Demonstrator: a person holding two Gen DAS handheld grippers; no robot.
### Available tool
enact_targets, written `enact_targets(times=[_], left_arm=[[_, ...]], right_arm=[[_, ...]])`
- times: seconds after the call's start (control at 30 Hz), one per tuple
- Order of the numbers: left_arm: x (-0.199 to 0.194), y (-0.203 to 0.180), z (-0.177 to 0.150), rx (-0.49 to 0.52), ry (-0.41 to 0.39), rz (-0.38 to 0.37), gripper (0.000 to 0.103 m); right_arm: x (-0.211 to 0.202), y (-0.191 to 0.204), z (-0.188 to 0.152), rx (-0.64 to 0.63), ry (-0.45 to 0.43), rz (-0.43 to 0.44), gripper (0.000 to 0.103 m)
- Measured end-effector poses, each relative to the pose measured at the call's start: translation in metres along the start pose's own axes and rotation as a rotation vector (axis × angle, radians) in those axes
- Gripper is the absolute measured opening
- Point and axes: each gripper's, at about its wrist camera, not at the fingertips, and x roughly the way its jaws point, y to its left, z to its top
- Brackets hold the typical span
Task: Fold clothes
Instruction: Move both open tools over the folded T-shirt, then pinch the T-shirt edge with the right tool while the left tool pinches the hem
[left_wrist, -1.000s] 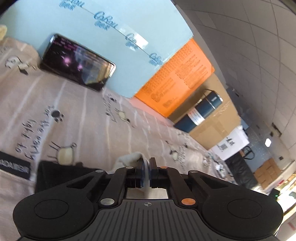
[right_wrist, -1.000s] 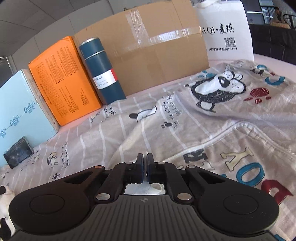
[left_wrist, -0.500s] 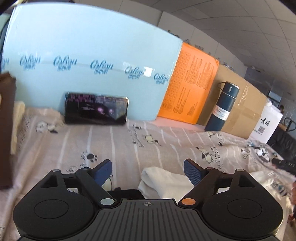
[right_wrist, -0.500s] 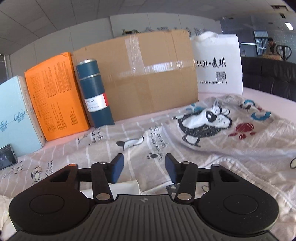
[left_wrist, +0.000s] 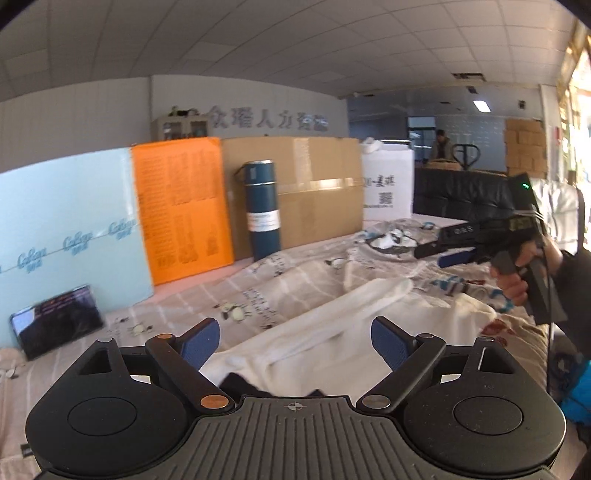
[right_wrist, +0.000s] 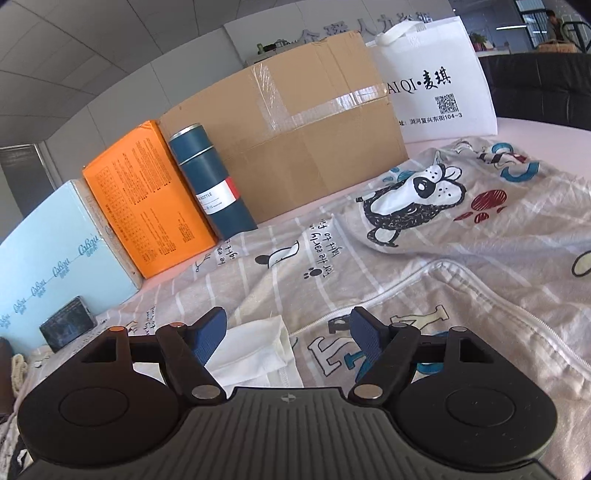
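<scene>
Two grippers are hanging over the bed with nothing between their blue pads: the left gripper (left_wrist: 294, 341) is standing with its fingers wide apart, and the right gripper (right_wrist: 287, 334) is likewise spread. A white garment (left_wrist: 332, 332) is lying on the patterned bedsheet (left_wrist: 280, 284) directly below the left gripper, its long axis running from the near left up toward the far right, the narrow end pointing at the printed grey sweatshirt (right_wrist: 461, 229). In the right wrist view only one hemmed corner of that white garment (right_wrist: 255, 350) is showing, just under the left finger. Along the far edge a light-blue box (right_wrist: 48, 251), an orange box (right_wrist: 144, 199), a dark-blue bottle (right_wrist: 210, 188), a cardboard carton (right_wrist: 303, 147) and a white bag (right_wrist: 436, 85) are standing in a row, well apart from the cloth. A phone (left_wrist: 55, 325) is leaning against the light-blue box. Only the left wrist view is showing the right gripper from outside, held in the person's right hand (left_wrist: 517, 273), with an office behind.
</scene>
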Motion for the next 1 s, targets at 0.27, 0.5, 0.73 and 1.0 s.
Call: enact_targets(times=[0.27, 0.5, 0.73, 1.0], left_arm=[[0.033, -0.072, -0.001, 0.181, -0.041, -0.001, 0.1], [0.05, -0.113, -0.012, 0.258, -0.06, 0.064, 0.103], [0.065, -0.152, -0.025, 0.491, -0.008, 0.092, 0.103], [0.093, -0.18, -0.026, 0.583, 0.031, 0.054, 0.103]], right_arm=[[0.019, -0.01, 0.004, -0.029, 0.081, 0.111, 0.076], [0.047, -0.021, 0.008, -0.038, 0.164, 0.194, 0.076], [0.071, -0.02, 0.008, -0.047, 0.222, 0.265, 0.076], [0.085, -0.017, 0.008, -0.065, 0.267, 0.314, 0.075]])
